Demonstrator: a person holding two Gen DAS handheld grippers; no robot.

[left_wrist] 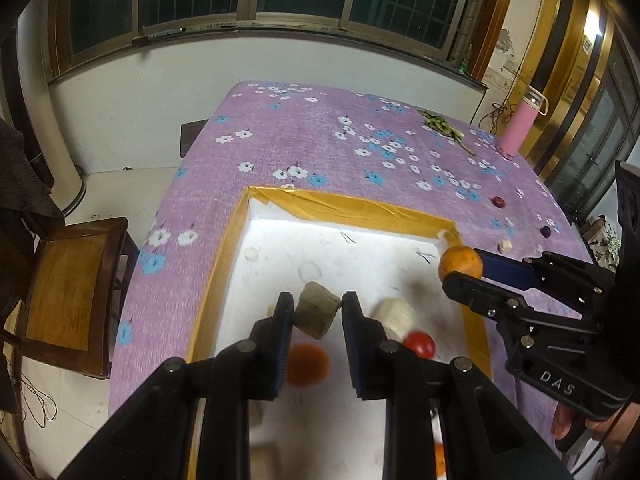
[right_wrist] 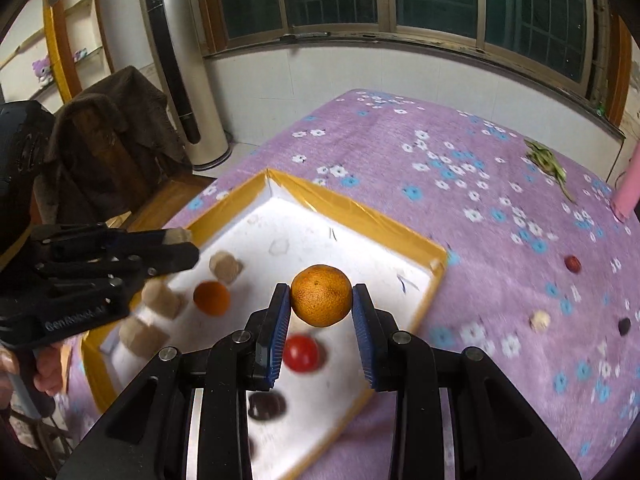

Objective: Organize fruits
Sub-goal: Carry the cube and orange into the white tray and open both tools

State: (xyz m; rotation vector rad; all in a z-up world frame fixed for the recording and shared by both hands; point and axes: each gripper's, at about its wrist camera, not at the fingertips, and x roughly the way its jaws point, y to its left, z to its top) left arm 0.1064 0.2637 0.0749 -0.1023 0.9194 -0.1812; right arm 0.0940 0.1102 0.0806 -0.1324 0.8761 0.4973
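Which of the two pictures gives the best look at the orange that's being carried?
The right wrist view: the orange sits centred and sharp between the right gripper's blue pads, peel texture visible. In the left wrist view the orange is smaller, off to the side, and partly hidden by a black finger of that gripper.

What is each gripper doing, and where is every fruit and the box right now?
left gripper: shut on a tan chunk, above the tray.
right gripper: shut on the orange, held over the tray.
tray: lying open on the purple tablecloth.
tomato: lying in the tray.
small orange fruit: lying in the tray.
red fruit: on the cloth, outside the tray.
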